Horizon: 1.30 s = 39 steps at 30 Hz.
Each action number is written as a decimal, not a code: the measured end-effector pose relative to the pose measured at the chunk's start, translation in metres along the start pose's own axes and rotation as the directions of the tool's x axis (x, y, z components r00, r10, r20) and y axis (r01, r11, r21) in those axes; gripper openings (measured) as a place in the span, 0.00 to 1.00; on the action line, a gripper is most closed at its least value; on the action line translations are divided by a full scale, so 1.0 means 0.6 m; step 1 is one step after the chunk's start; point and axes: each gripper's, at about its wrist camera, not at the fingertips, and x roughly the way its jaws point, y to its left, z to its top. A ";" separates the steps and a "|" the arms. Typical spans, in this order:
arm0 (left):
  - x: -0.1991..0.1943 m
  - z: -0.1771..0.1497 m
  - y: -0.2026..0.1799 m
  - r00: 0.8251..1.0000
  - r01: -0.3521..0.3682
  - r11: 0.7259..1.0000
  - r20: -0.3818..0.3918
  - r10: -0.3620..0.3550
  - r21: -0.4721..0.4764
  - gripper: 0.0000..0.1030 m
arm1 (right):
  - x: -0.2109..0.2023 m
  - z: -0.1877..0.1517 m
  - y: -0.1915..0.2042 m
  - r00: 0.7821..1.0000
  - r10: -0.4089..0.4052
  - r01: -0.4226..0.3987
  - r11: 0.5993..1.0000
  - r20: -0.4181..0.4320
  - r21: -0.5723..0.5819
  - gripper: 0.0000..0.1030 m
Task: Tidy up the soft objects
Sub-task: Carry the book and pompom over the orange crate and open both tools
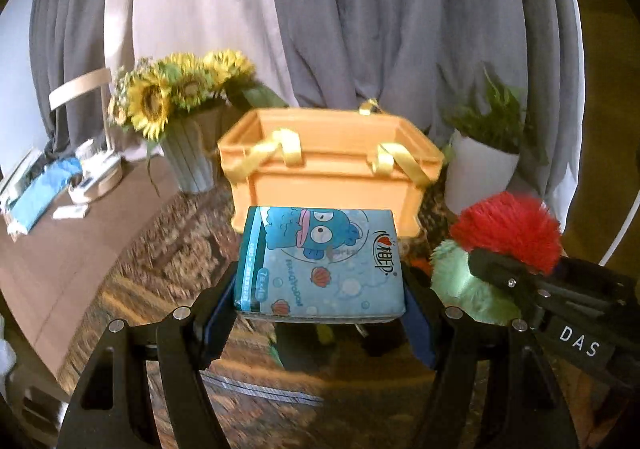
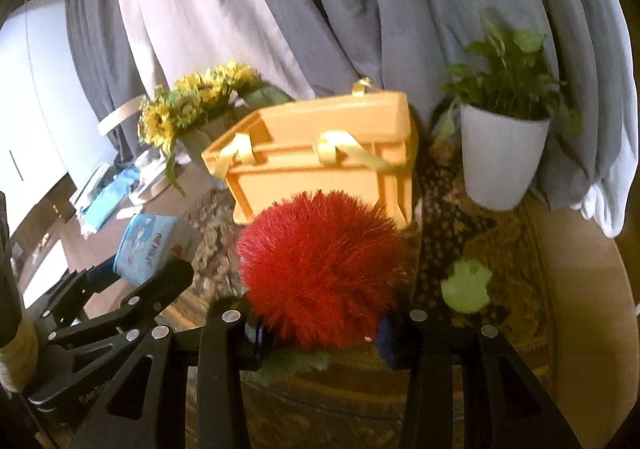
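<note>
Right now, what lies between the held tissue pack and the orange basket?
Nothing: in the left wrist view, only patterned cloth shows between the tissue pack, clamped in the left gripper, and the orange basket behind it.

Both views are dim and warm-toned, with strong fisheye bending and black corners at the edges. Daylight glows through the pale curtain at upper left, washing it out. The patterned tablecloth smears with motion blur, and the orange basket looks soft.
</note>
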 end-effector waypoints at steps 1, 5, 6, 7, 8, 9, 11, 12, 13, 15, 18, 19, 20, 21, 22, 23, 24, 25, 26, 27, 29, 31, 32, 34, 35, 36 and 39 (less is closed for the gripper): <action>0.001 0.009 0.007 1.000 0.003 1.000 0.008 -0.003 0.005 0.70 | 0.002 0.006 0.006 1.000 -0.004 0.004 1.000 0.008 0.001 0.41; 0.002 0.041 0.036 0.999 0.023 1.000 0.047 -0.024 0.020 0.70 | 0.008 0.033 0.032 0.999 -0.022 0.022 1.000 0.045 0.006 0.41; 0.003 0.048 0.043 0.998 0.028 0.999 0.056 -0.029 0.022 0.70 | 0.011 0.041 0.041 0.998 -0.029 0.029 1.000 0.057 0.004 0.41; 0.004 0.057 0.050 0.997 0.034 0.999 0.066 -0.036 0.026 0.70 | 0.012 0.046 0.046 0.997 -0.036 0.036 0.999 0.066 0.003 0.41; 0.006 0.066 0.055 0.996 0.040 0.999 0.076 -0.042 0.031 0.70 | 0.014 0.052 0.053 0.996 -0.043 0.042 0.999 0.077 0.005 0.41; 0.008 0.075 0.062 0.995 0.045 0.998 0.087 -0.048 0.039 0.70 | 0.016 0.059 0.059 0.995 -0.048 0.047 0.999 0.087 0.008 0.41; 0.011 0.089 0.072 0.993 0.053 0.997 0.104 -0.059 0.052 0.70 | 0.020 0.069 0.067 0.993 -0.058 0.057 0.998 0.103 0.012 0.41; 0.012 0.095 0.076 0.992 0.055 0.997 0.113 -0.061 0.058 0.70 | 0.022 0.075 0.073 0.991 -0.065 0.064 0.998 0.113 0.014 0.41; 0.014 0.101 0.080 0.991 0.058 0.996 0.120 -0.066 0.065 0.70 | 0.024 0.079 0.077 0.990 -0.070 0.069 0.998 0.120 0.016 0.41; 0.019 0.113 0.089 0.988 0.066 0.995 0.133 -0.076 0.077 0.70 | 0.029 0.089 0.084 0.988 -0.082 0.080 0.997 0.134 0.023 0.41; 0.022 0.128 0.099 0.985 0.074 0.993 0.150 -0.088 0.094 0.70 | 0.035 0.098 0.091 0.983 -0.099 0.096 0.995 0.156 0.029 0.41; 0.024 0.133 0.102 0.984 0.078 0.992 0.155 -0.092 0.099 0.70 | 0.036 0.101 0.093 0.981 -0.103 0.099 0.995 0.163 0.030 0.41; 0.026 0.138 0.106 0.982 0.082 0.991 0.160 -0.098 0.104 0.70 | 0.037 0.103 0.094 0.980 -0.106 0.103 0.994 0.169 0.031 0.41; 0.028 0.143 0.108 0.981 0.085 0.991 0.164 -0.102 0.107 0.70 | 0.038 0.106 0.095 0.979 -0.110 0.106 0.994 0.174 0.032 0.41; 0.030 0.149 0.109 0.980 0.087 0.990 0.169 -0.105 0.111 0.70 | 0.039 0.111 0.096 0.978 -0.113 0.109 0.994 0.177 0.030 0.41; 0.031 0.154 0.111 0.979 0.088 0.990 0.174 -0.107 0.114 0.70 | 0.041 0.116 0.097 0.976 -0.116 0.113 0.993 0.182 0.026 0.41; 0.032 0.161 0.112 0.978 0.089 0.989 0.180 -0.109 0.115 0.70 | 0.042 0.121 0.097 0.975 -0.121 0.118 0.993 0.188 0.023 0.41; 0.033 0.165 0.112 0.976 0.092 0.989 0.184 -0.113 0.117 0.70 | 0.043 0.125 0.098 0.973 -0.123 0.121 0.992 0.194 0.020 0.41; 0.034 0.170 0.112 0.975 0.095 0.988 0.191 -0.117 0.118 0.70 | 0.044 0.129 0.097 0.972 -0.127 0.126 0.992 0.200 0.017 0.41; 0.036 0.176 0.112 0.973 0.096 0.988 0.198 -0.119 0.121 0.70 | 0.046 0.135 0.096 0.970 -0.131 0.131 0.991 0.206 0.015 0.41; 0.040 0.188 0.110 0.970 0.096 0.987 0.211 -0.122 0.127 0.70 | 0.048 0.148 0.094 0.967 -0.135 0.136 0.991 0.216 0.013 0.41; 0.044 0.197 0.108 0.967 0.100 0.987 0.221 -0.126 0.126 0.70 | 0.051 0.159 0.092 0.964 -0.140 0.141 0.990 0.225 0.011 0.41; 0.047 0.202 0.108 0.965 0.102 0.986 0.226 -0.130 0.128 0.70 | 0.054 0.164 0.090 0.963 -0.142 0.144 0.990 0.228 0.010 0.41; 0.053 0.213 0.107 0.963 0.103 0.986 0.236 -0.132 0.131 0.70 | 0.061 0.176 0.087 0.960 -0.148 0.151 0.989 0.236 0.008 0.41; 0.058 0.217 0.107 0.962 0.103 0.986 0.240 -0.133 0.134 0.70 | 0.066 0.182 0.084 0.959 -0.151 0.154 0.988 0.238 0.006 0.41; 0.064 0.222 0.106 0.961 0.101 0.986 0.241 -0.132 0.136 0.70 | 0.072 0.189 0.082 0.959 -0.155 0.158 0.987 0.239 0.005 0.41; 0.085 0.237 0.106 0.962 0.098 0.985 0.241 -0.130 0.140 0.70 | 0.096 0.206 0.072 0.960 -0.157 0.159 0.987 0.233 0.009 0.41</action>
